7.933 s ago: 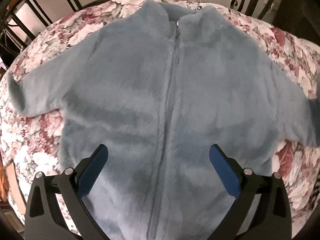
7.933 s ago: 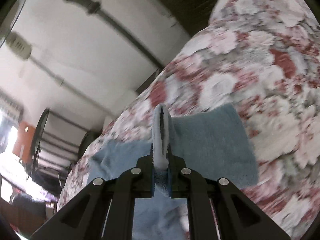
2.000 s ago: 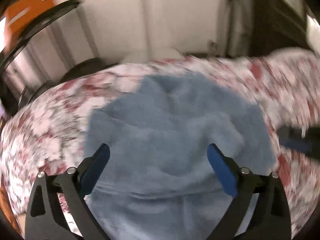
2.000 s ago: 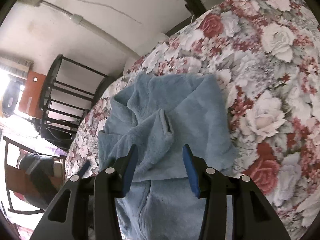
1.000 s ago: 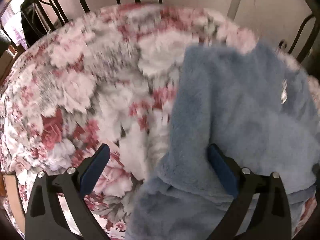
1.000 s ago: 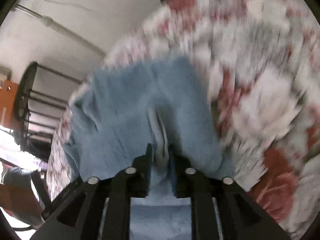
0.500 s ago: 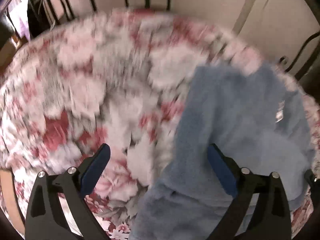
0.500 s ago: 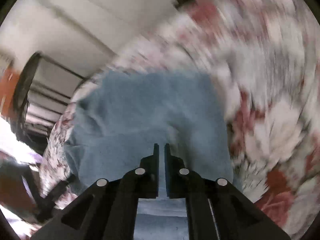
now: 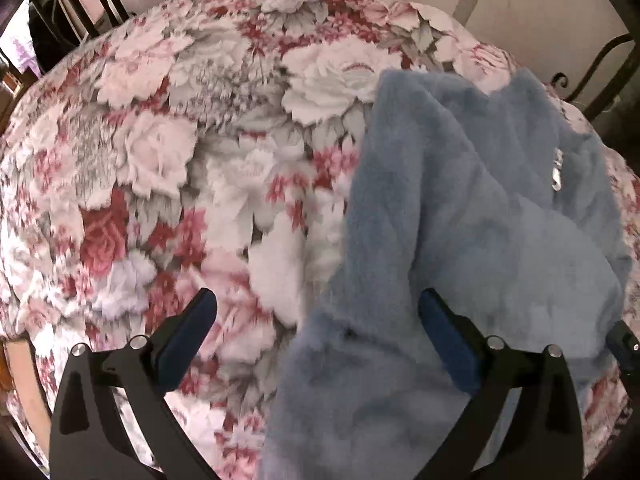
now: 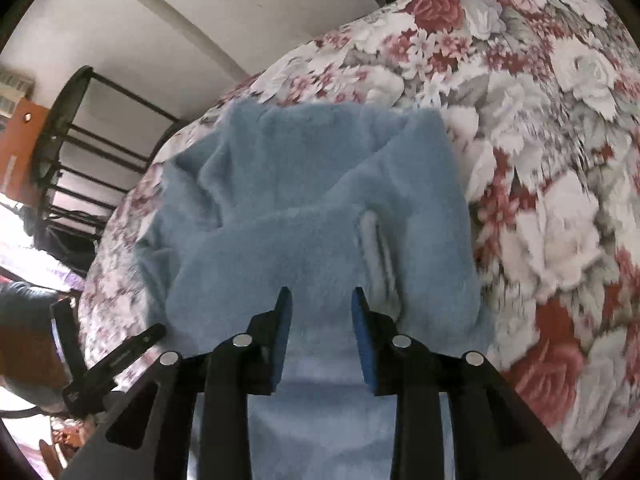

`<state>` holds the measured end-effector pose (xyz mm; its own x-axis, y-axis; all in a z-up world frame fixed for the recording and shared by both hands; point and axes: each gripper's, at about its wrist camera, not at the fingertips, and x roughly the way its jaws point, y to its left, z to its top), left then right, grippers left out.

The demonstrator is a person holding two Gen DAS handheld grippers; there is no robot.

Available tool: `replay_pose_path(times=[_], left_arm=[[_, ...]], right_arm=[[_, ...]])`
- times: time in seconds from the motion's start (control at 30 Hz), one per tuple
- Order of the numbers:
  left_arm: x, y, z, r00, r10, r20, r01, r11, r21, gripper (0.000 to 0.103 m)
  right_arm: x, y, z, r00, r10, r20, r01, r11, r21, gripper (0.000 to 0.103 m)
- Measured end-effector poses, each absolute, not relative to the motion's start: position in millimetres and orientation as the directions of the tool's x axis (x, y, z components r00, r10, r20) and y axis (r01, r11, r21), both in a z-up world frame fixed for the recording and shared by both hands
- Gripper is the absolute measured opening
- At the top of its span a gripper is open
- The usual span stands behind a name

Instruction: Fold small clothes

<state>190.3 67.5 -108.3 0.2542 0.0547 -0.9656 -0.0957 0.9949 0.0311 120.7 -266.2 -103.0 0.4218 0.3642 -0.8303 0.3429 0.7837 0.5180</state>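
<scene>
Floral-covered table [image 9: 168,152] bears 1 folded blue fleece jacket [image 9: 472,216]

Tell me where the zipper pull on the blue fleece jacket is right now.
In the left wrist view the zipper pull glints at the right, near the collar end of the blue fleece jacket, which lies folded on the floral cloth.
</scene>
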Motion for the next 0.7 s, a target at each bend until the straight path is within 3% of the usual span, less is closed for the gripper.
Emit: replay_pose_path(times=[0.2, 0.57, 0.7], left_arm=[[141, 97, -107, 0.173, -0.018, -0.985, -0.069, 0.997, -0.031, 0.098], [41, 113, -117, 0.043, -0.198, -0.979, -0.004, 0.98, -0.198, 0.097], [27, 104, -116, 0.022, -0.271, -0.962, -0.008, 0.963, -0.271, 0.088]], right_arm=[[67, -277, -91, 0.383, 0.379, -0.842, 0.323, 0.799, 0.507, 0.04], [-43, -290, -76, 0.383, 0.372, -0.846, 0.338, 0.796, 0.503, 0.043], [-65, -297, -75, 0.39, 0.362, -0.847, 0.353, 0.791, 0.5, 0.052]])
